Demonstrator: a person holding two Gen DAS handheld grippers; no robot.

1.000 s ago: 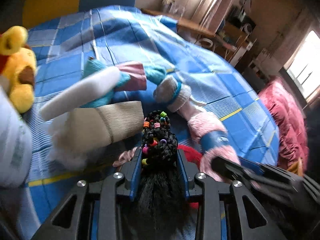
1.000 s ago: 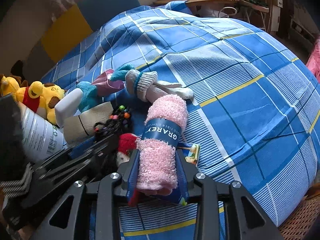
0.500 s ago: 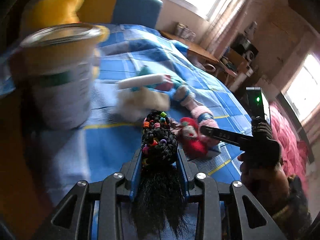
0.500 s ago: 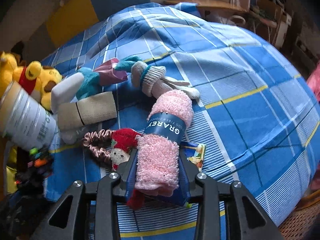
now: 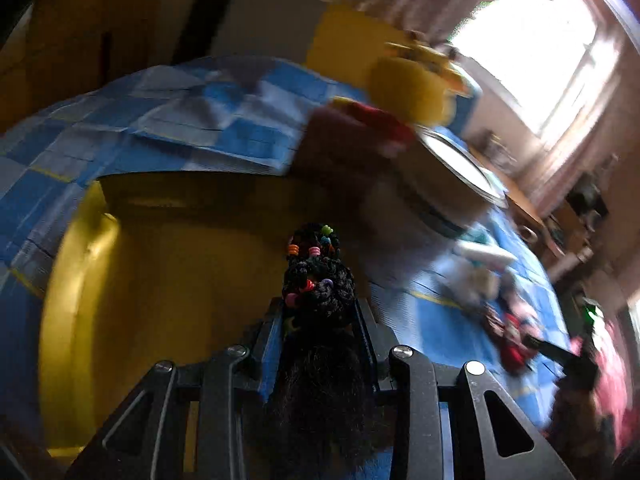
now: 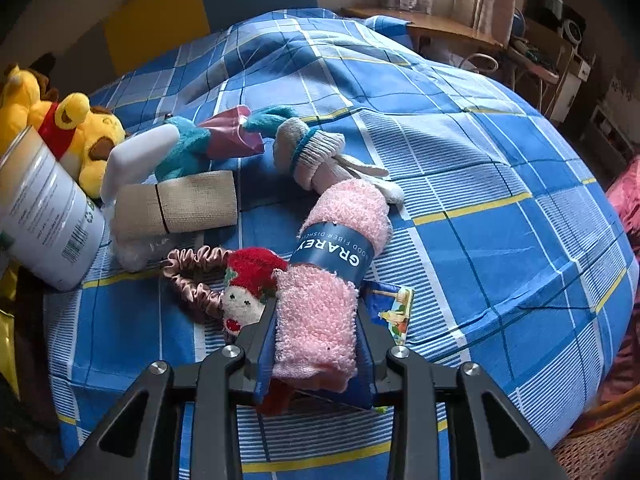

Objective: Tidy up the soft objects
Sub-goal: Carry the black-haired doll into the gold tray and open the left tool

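Jaws pinch on both sides — left gripper [image 5: 319, 312] around a black braided hairpiece with coloured beads [image 5: 317, 276] at lower centre, right gripper [image 6: 316, 330] around a fluffy pink rolled dishcloth [image 6: 334, 276].

Pink towel [image 6: 340, 264] – navy band; blue plaid bedspread [image 6: 480, 160] – yellow lines.

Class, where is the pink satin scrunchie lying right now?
In the right wrist view, the pink satin scrunchie lies on the blue plaid bedspread, left of the red-hatted doll, below the beige roll.
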